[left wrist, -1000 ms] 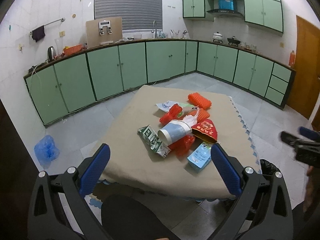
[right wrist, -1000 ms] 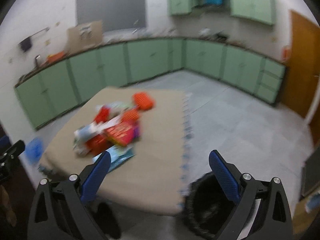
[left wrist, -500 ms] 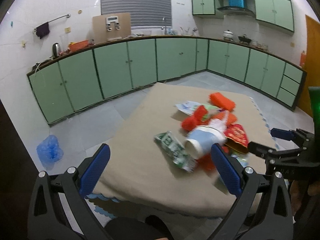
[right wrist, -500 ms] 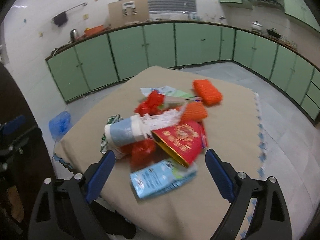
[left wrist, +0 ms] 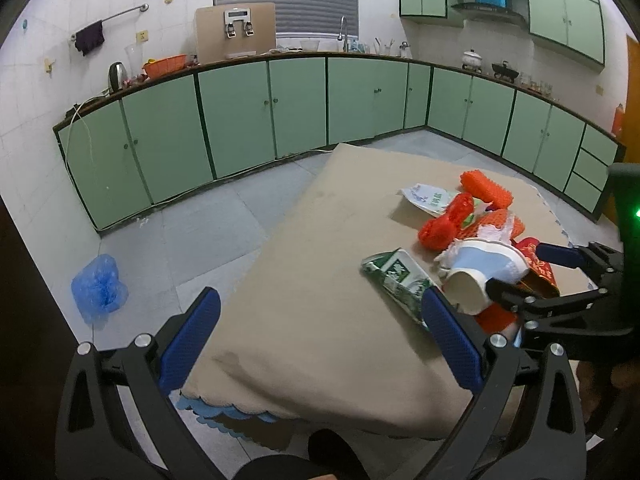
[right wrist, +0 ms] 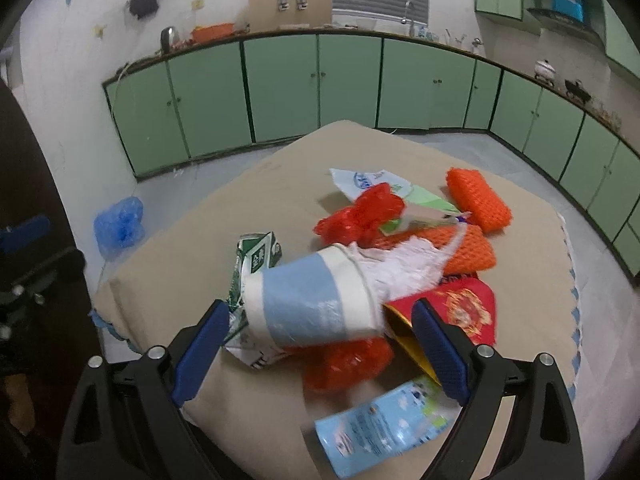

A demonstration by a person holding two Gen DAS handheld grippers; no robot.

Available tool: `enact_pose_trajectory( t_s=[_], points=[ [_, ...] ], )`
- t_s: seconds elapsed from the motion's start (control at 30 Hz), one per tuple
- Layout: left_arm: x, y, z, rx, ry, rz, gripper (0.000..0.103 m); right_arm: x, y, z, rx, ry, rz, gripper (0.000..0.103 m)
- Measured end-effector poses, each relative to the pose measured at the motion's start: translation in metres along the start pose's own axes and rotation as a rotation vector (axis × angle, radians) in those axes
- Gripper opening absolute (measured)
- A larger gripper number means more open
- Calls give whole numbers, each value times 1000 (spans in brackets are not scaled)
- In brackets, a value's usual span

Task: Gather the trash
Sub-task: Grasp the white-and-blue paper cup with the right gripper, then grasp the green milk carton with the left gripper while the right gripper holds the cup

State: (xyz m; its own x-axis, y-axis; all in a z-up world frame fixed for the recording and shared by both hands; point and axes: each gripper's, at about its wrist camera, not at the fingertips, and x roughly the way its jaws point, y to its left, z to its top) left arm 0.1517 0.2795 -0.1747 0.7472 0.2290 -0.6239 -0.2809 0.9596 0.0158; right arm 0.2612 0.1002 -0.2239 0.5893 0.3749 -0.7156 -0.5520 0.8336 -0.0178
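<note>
Right tongs closing in on the paper cup

Over the last second we have swung the right gripper from the black bin beside the table up to the trash pile, so its wide-open jaws now straddle the paper cup without gripping it; we judge the first pick is about to begin and nothing is collected yet. The left gripper hangs wide open and empty over the bare near corner of the table. In the pile at the table's middle we count one cup with white netting spilling out, two orange foam nets, two red plastic bags (the lower one blurred), one green carton, one red envelope, one blue packet and one white wrapper.
</note>
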Motion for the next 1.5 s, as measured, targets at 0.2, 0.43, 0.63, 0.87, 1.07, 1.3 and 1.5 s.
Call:
enact_pose_trajectory(
  t_s=[0.2, 0.43, 0.63, 0.87, 1.07, 1.3, 1.5],
  points=[
    [2, 10, 2, -22, -13, -19, 97, 21, 12, -1, -68, 21, -68, 91],
    [5, -10, -3, -18, -5, -49, 97, -7, -14, -8, 42, -17, 2, 74],
    [20, -46, -15, -40, 6, -60, 97, -47, -49, -17, 117, -102, -44, 74],
    [48, -90, -27, -48, 37, -26, 97, -59, -86, -36, 181, -132, -72, 74],
    [67, -107, -36, -79, 45, 20, 94, -57, -111, -52, 225, -152, -65, 74],
    [91, -113, -50, -115, 99, 57, 66, -55, -131, -60, 251, -157, -49, 74],
    [74, -105, -44, -141, 55, 34, 36, -63, -137, -66, 260, -163, -45, 74]
  ],
)
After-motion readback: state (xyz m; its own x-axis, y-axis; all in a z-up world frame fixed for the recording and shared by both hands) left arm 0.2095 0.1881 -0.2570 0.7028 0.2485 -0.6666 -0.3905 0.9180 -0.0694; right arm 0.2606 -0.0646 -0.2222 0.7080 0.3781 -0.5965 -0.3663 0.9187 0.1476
